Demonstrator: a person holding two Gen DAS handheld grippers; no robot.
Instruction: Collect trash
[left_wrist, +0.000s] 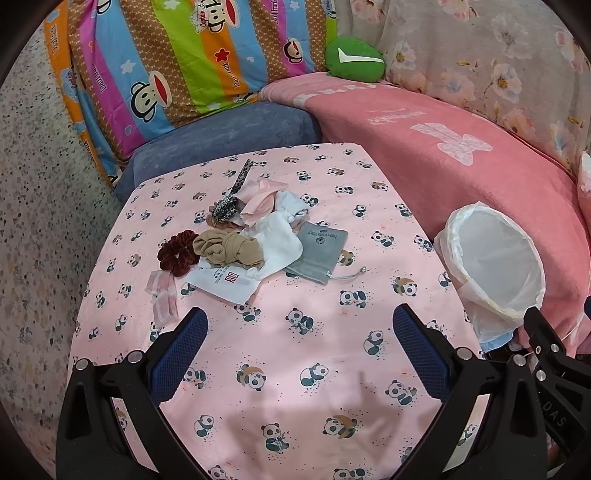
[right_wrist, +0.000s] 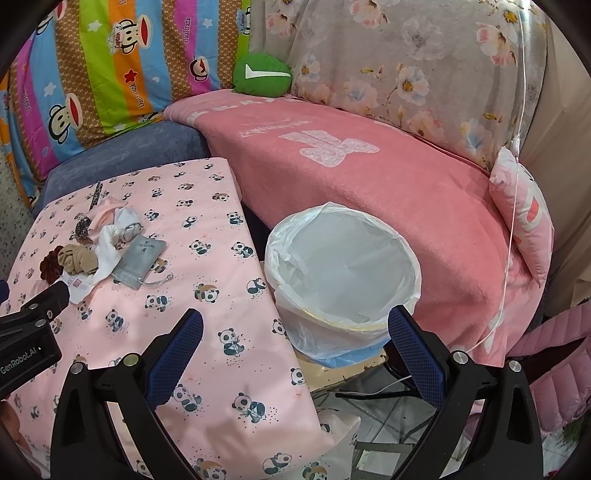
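Risk: pile (left_wrist: 240, 236) on counter (left_wrist: 295, 369) is tangled soft stuff — scrunchie (left_wrist: 176, 254), tan cloth (left_wrist: 229, 251), white bag (left_wrist: 225, 282), grey pouch (left_wrist: 319, 254), pink wrapper (left_wrist: 162, 295). Pinching one piece likely drags its neighbours; thin flat wrapper may slip from jaws. Bin (right_wrist: 343, 273) stands off counter's right edge; careless release could miss liner rim.

Left gripper (left_wrist: 299, 350): jaws apart, empty, pile far-left of them, wrapper nearest left jaw. Right gripper (right_wrist: 295, 350): jaws apart, empty, near bin's near rim; pile well apart, far left.
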